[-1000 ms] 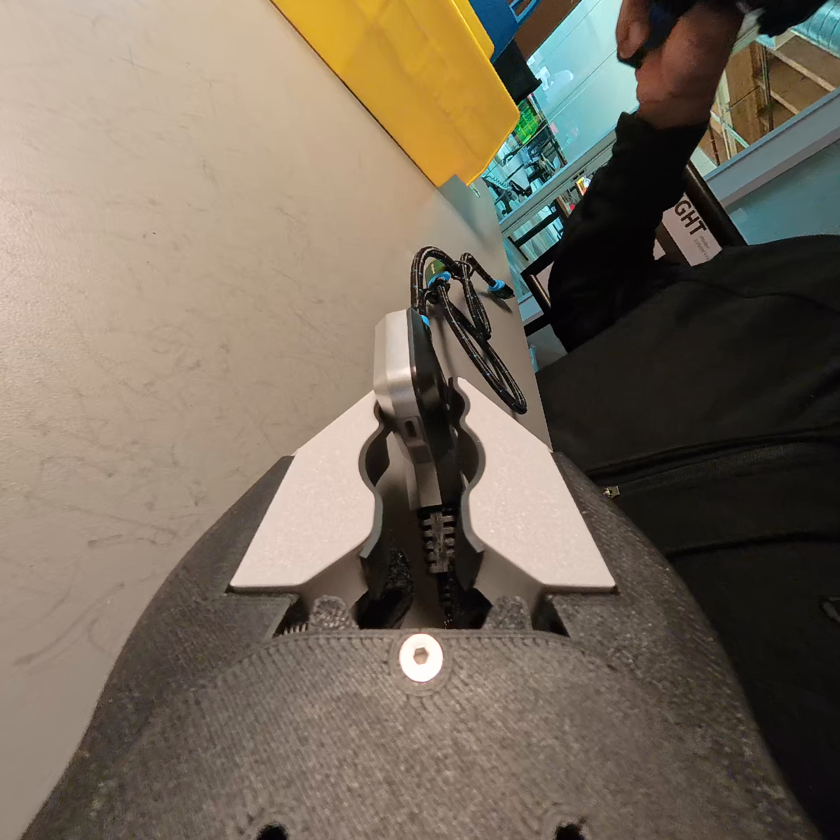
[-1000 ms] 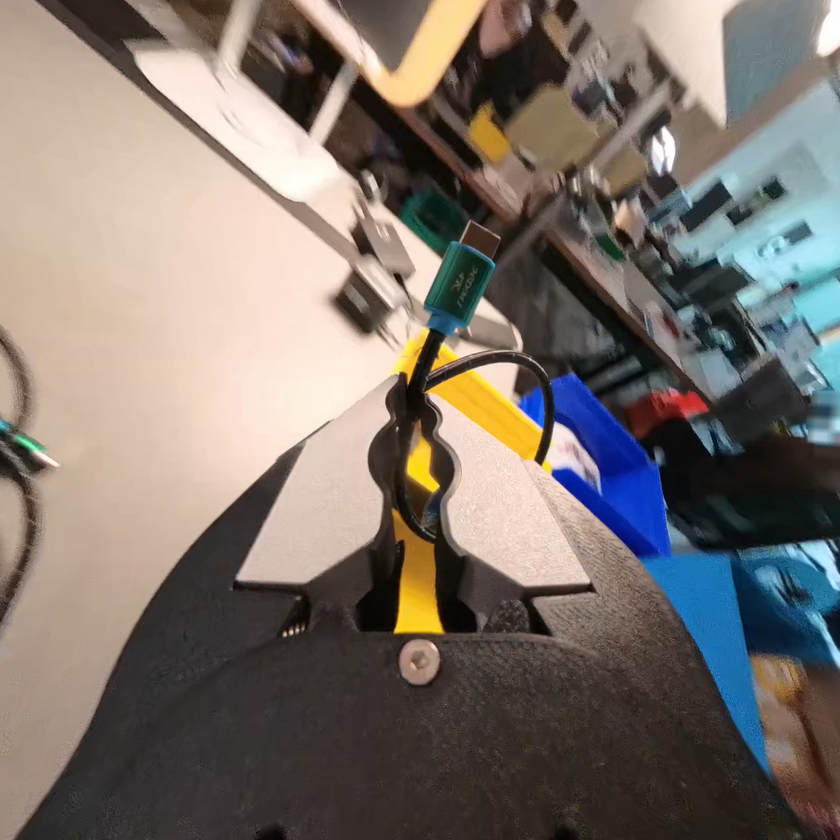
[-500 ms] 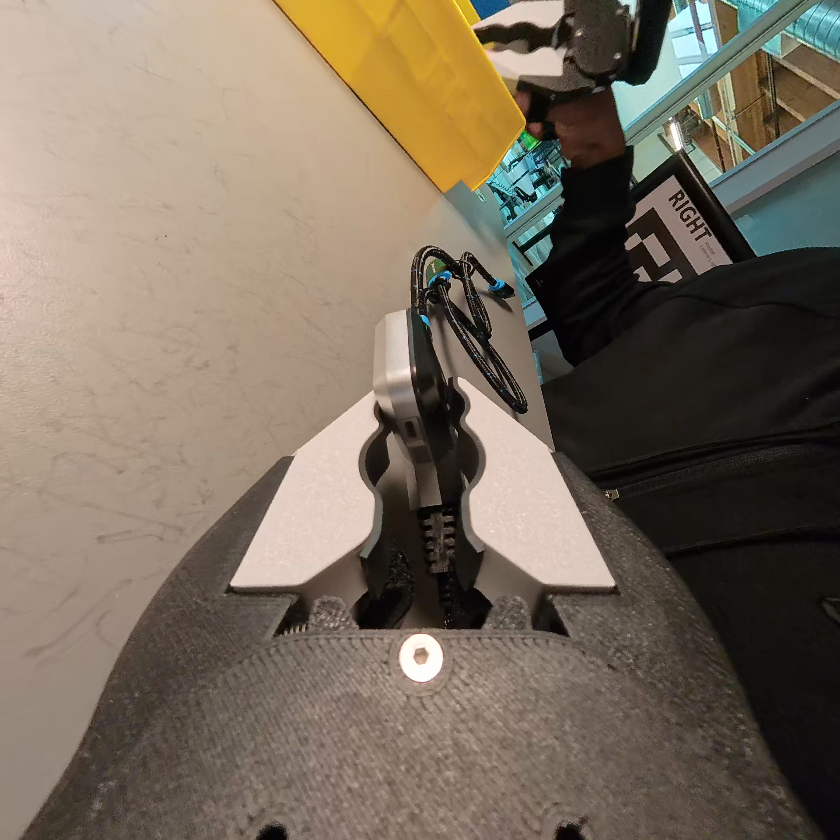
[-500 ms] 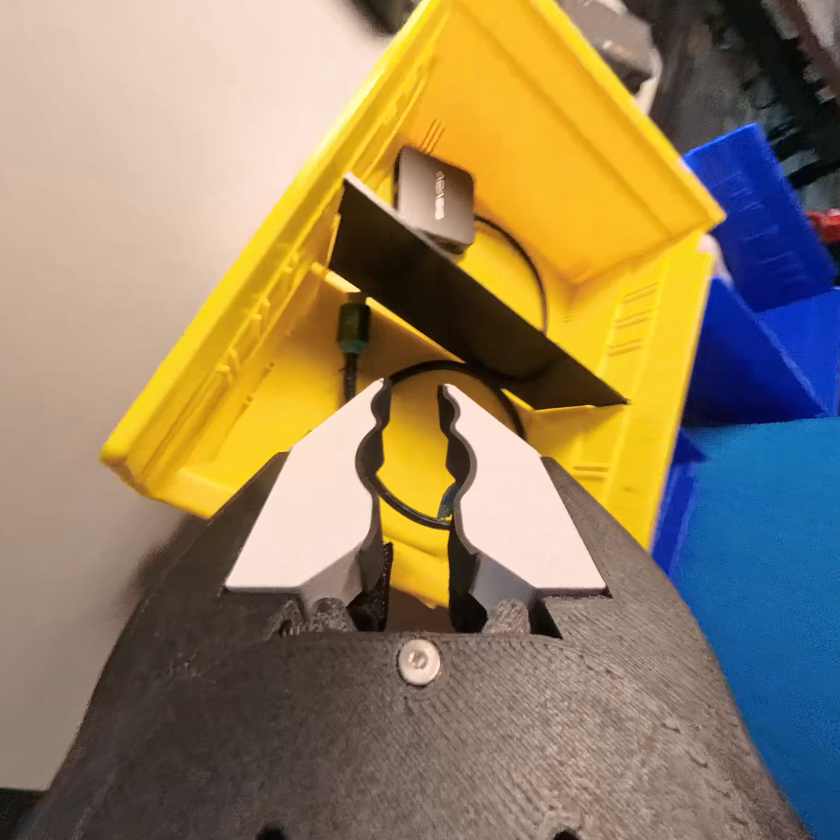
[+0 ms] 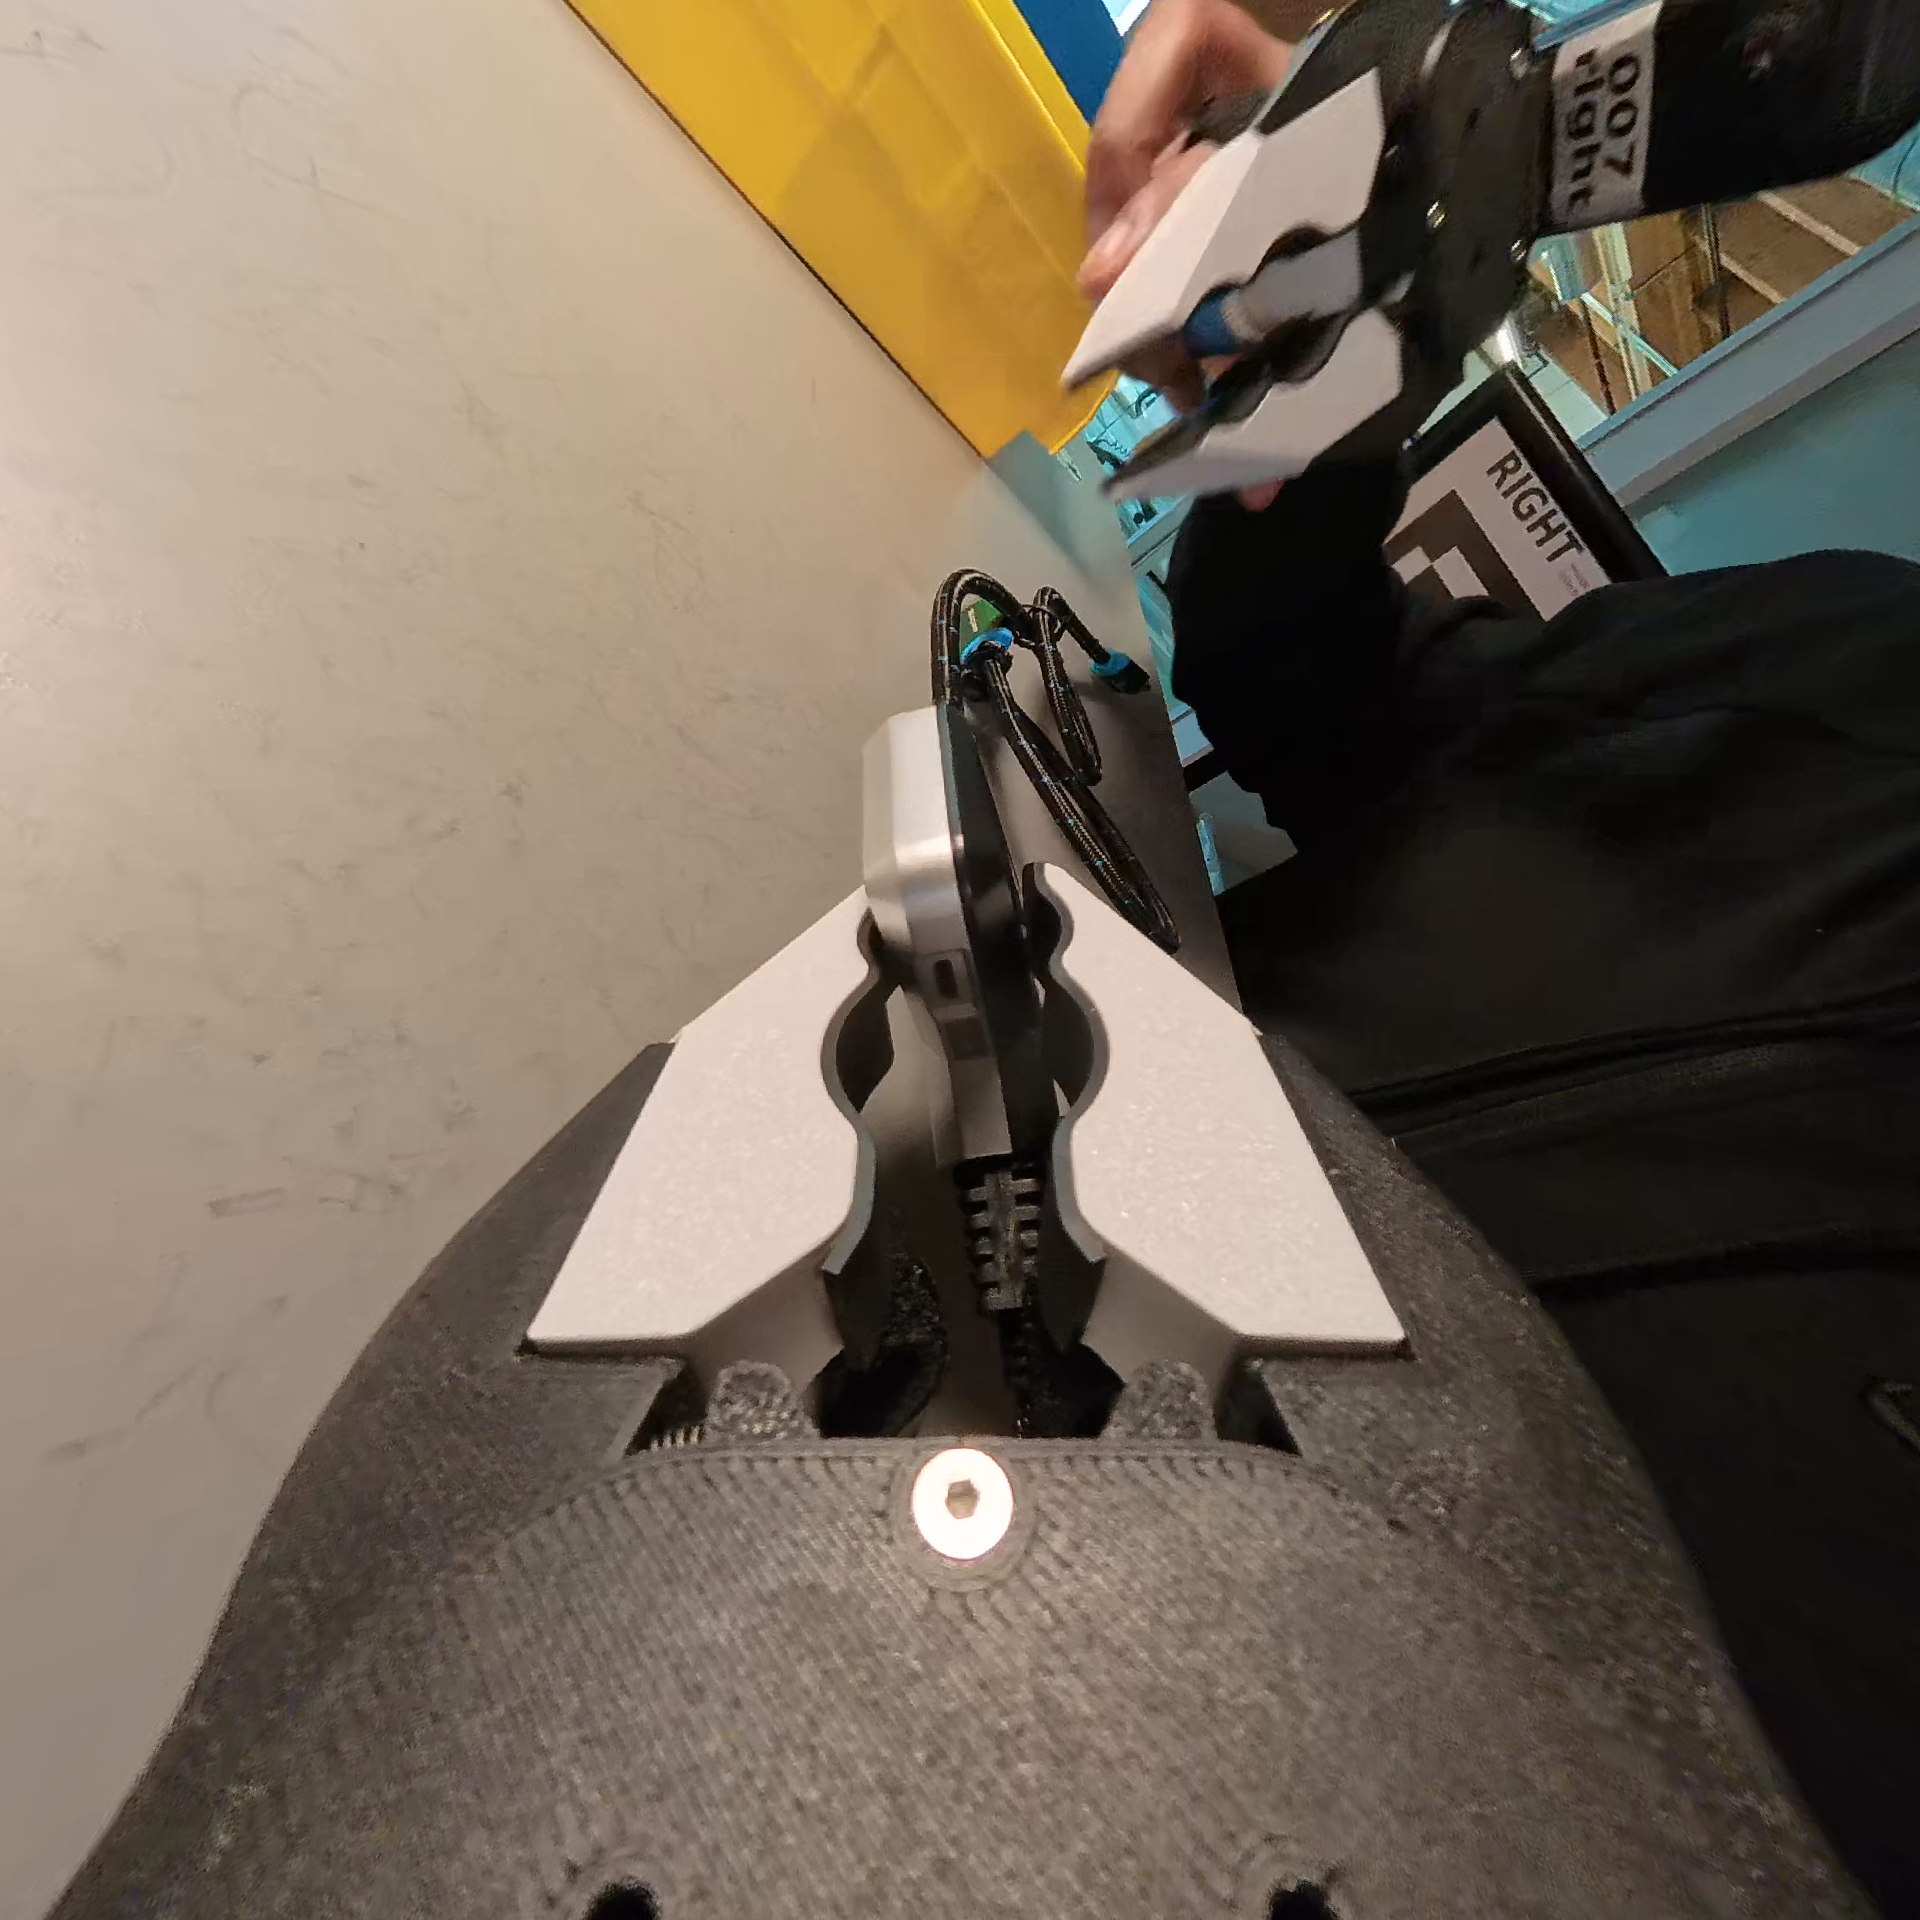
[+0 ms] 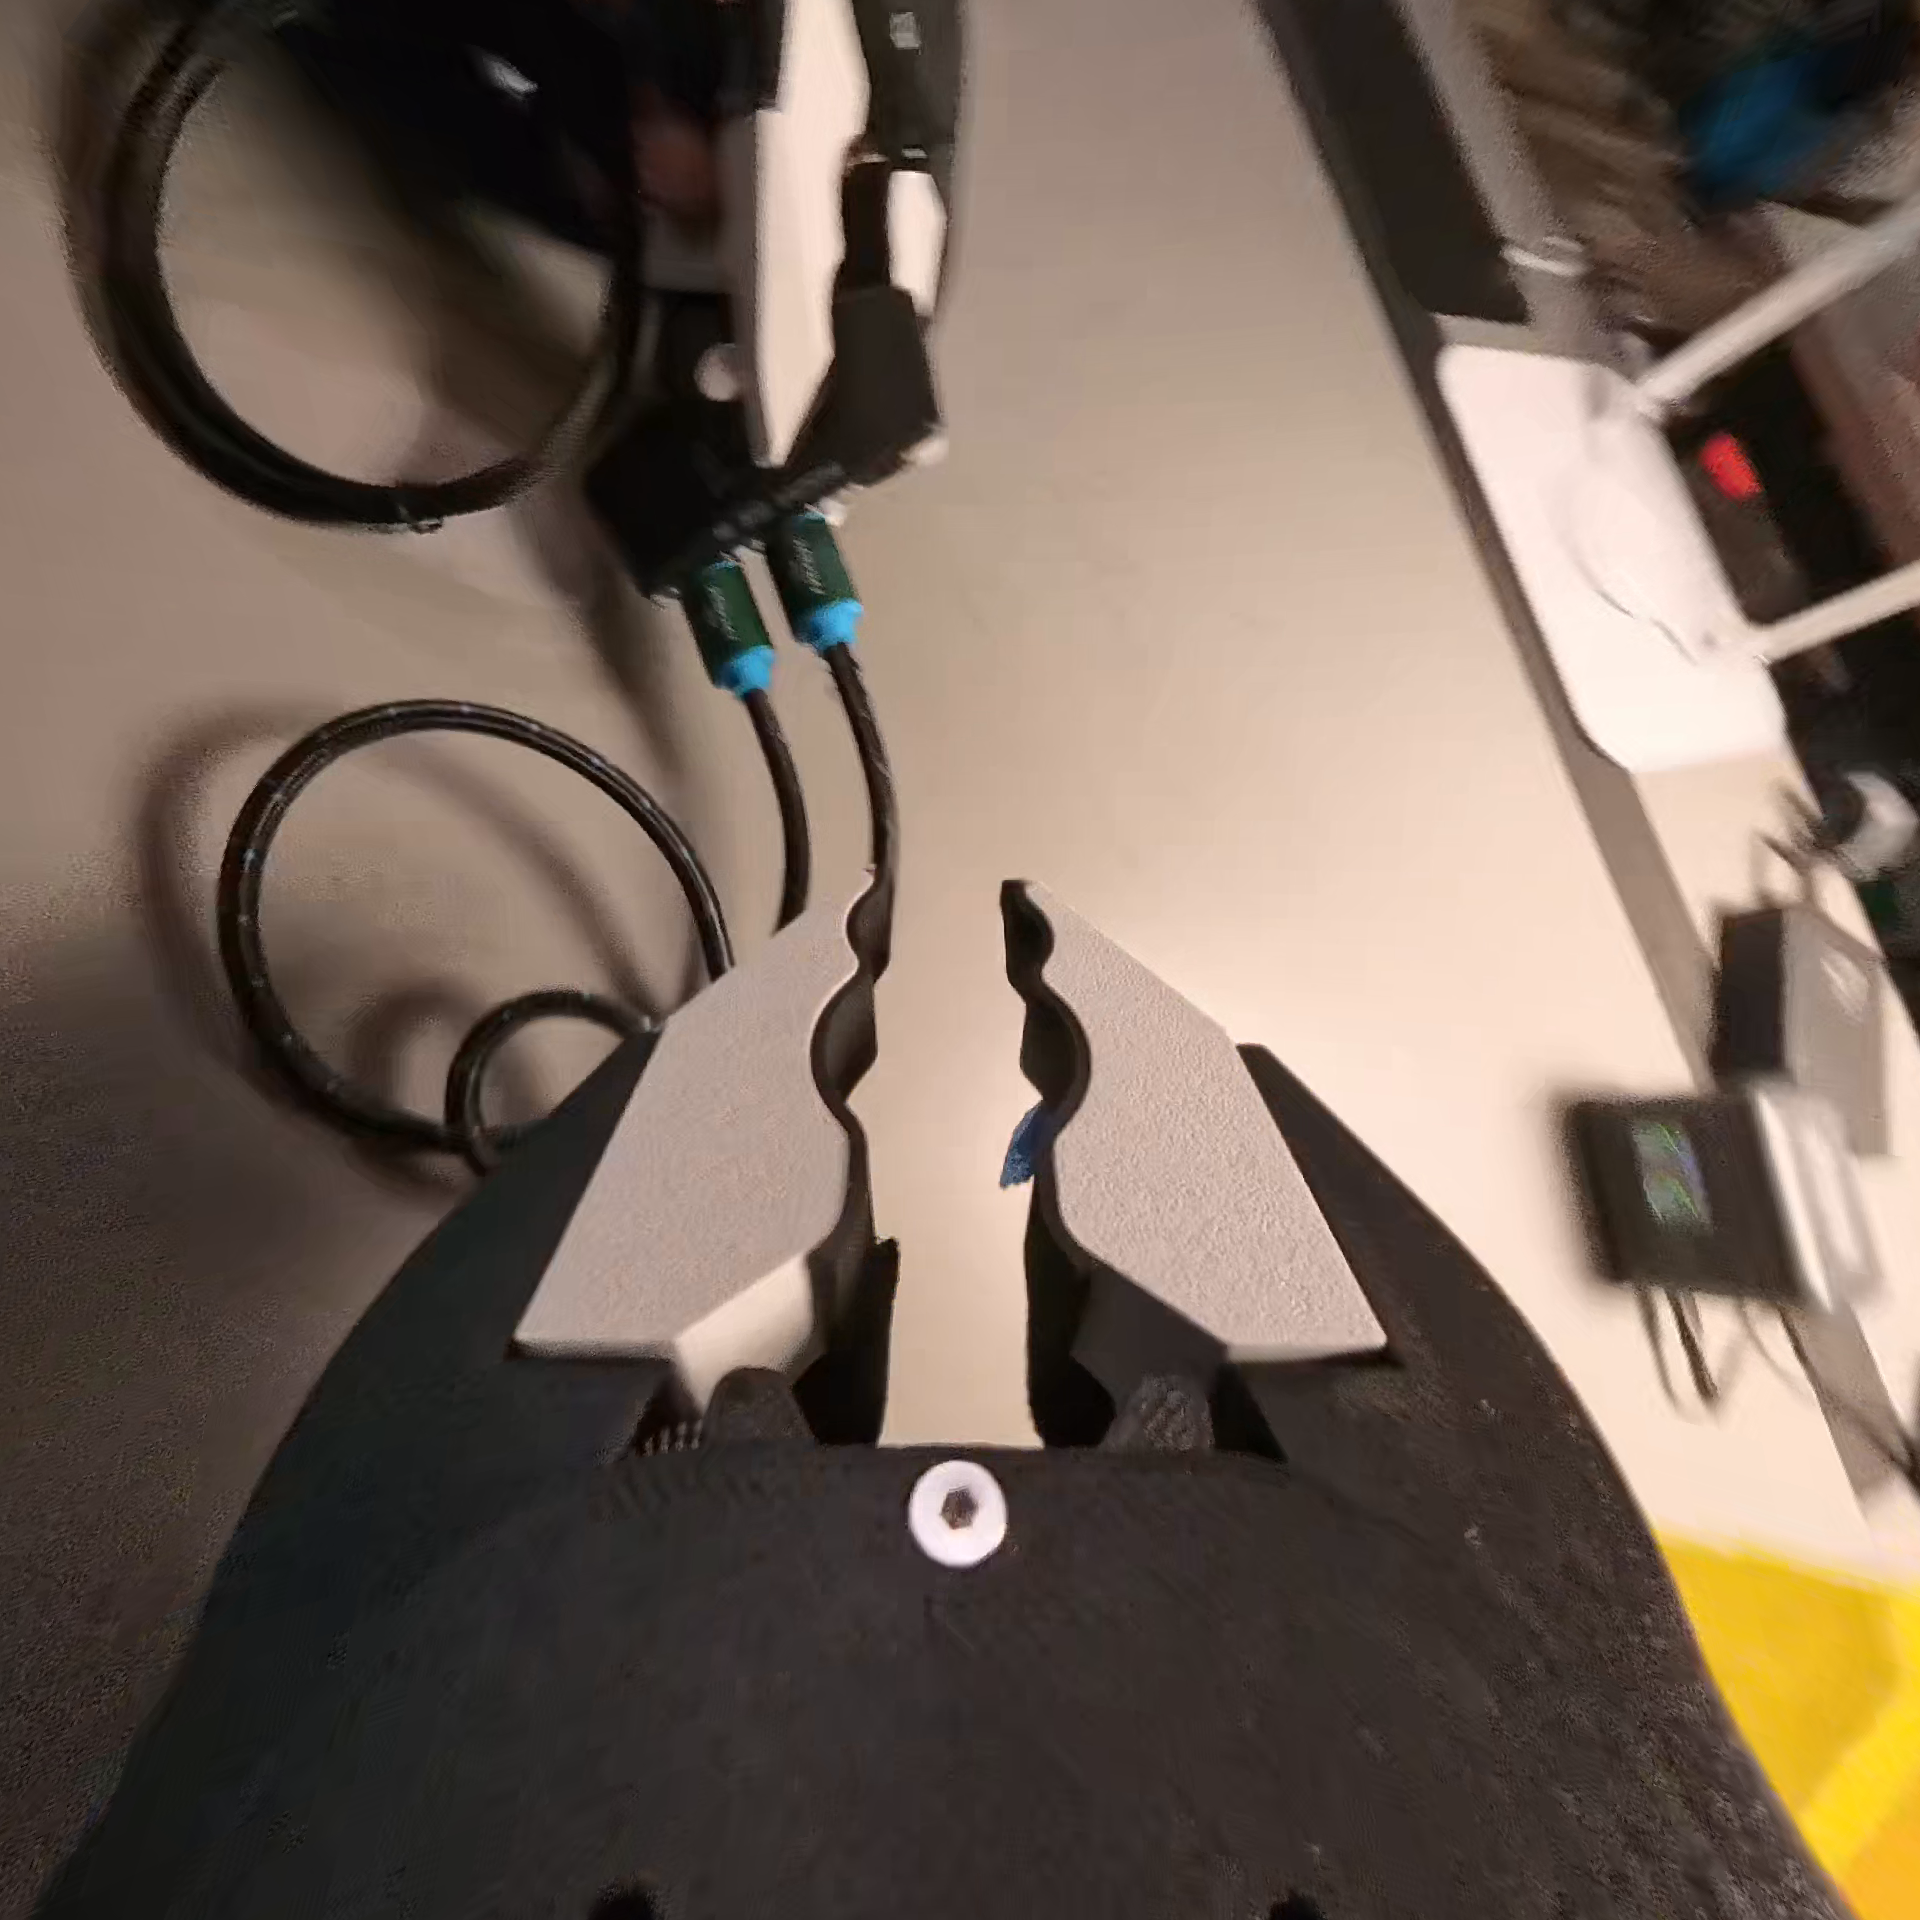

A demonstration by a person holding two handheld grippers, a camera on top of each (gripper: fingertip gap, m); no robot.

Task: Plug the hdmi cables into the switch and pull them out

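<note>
My left gripper [image 5: 956, 904] is shut on the grey and black switch [image 5: 904, 810] and holds it on edge over the table. Two black braided HDMI cables [image 5: 1049, 800] run out of its far end. In the right wrist view, blurred, the switch [image 6: 675, 488] sits in the left gripper [image 6: 831, 343], with two green plugs with blue collars [image 6: 727, 613] [image 6: 816, 582] seated in it. Their cables [image 6: 343, 914] loop on the table. My right gripper [image 6: 940, 894] is open and empty, a short way from the plugs. It also shows in the left wrist view [image 5: 1101, 426], above the switch.
A yellow bin [image 5: 914, 187] stands along the table's far side; its corner shows in the right wrist view [image 6: 1818, 1714]. A white device with antennas [image 6: 1590, 582] and a small black box [image 6: 1683, 1195] lie near the table edge. A person's dark clothing [image 5: 1558, 935] fills the right. Spacing between my two grippers at the tips: around 12 cm.
My right gripper opened and let a cable go into the yellow bin, then swung back over the table towards the switch, still open. My left gripper and the switch have not moved.
</note>
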